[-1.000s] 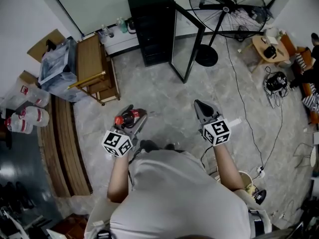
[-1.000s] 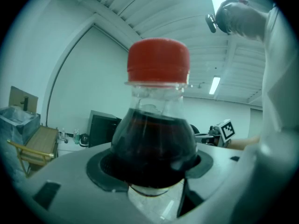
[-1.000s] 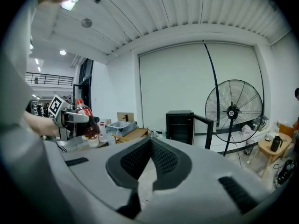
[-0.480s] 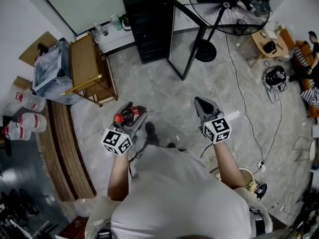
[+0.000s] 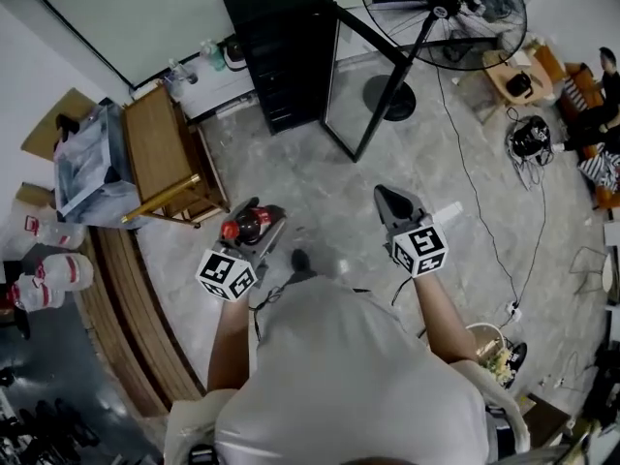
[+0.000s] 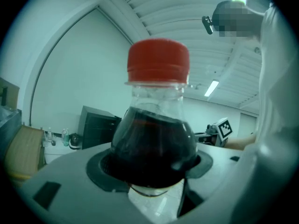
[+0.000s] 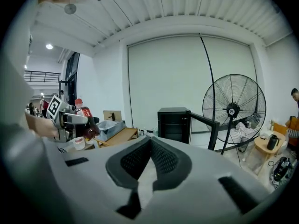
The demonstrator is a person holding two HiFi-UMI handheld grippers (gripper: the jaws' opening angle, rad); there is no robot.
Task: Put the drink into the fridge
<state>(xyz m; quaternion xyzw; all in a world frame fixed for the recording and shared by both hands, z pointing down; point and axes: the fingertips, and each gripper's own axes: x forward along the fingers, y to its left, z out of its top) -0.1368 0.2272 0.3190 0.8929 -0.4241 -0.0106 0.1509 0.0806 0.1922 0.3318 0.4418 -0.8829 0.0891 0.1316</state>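
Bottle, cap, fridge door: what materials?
Bottle: clear glossy plastic, probably; dark drink shows through. Cap: opaque red plastic, dull sheen. Fridge door: black frame, maybe metal, around a see-through pane, likely glass; floor shows through.

We see the drink (image 6: 156, 139), a clear plastic bottle with a red cap and dark liquid filling its rounded shoulder. It is clamped low on its body between the jaws of the left gripper (image 5: 257, 223), with the cap on and pointing up in that gripper's view. It is carried above the floor, well apart from the fridge (image 5: 281, 46). The fridge is a black upright cabinet standing on the floor against the wall. Its glass door (image 5: 354, 90) is swung wide open, and the inside is too dark for us to make out.
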